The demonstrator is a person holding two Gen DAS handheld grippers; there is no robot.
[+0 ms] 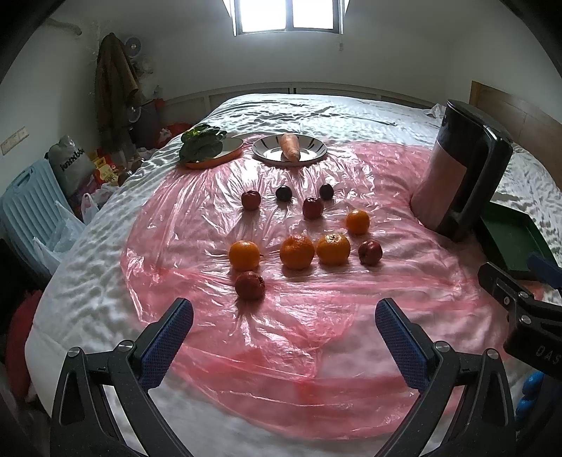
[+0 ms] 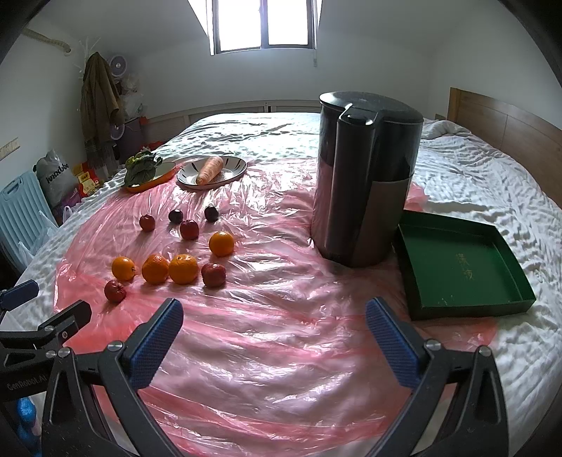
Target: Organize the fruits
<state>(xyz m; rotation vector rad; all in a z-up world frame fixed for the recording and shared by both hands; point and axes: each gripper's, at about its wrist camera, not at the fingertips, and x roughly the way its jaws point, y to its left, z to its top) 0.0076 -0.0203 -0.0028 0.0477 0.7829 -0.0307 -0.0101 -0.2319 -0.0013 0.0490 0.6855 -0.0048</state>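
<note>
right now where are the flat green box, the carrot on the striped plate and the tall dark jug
flat green box (image 2: 453,267), right wrist view, inner floor
carrot (image 2: 209,170), right wrist view, mid body
tall dark jug (image 2: 365,182), right wrist view, front wall

Bright window (image 1: 288,15) over white-quilted bed (image 1: 316,109) (wooden headboard (image 2: 505,123) right).

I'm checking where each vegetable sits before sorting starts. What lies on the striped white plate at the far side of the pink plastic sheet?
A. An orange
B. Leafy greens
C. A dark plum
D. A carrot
D: the carrot lies alone on the striped white plate, while the leafy greens sit on the orange-rimmed dish beside it.
</note>
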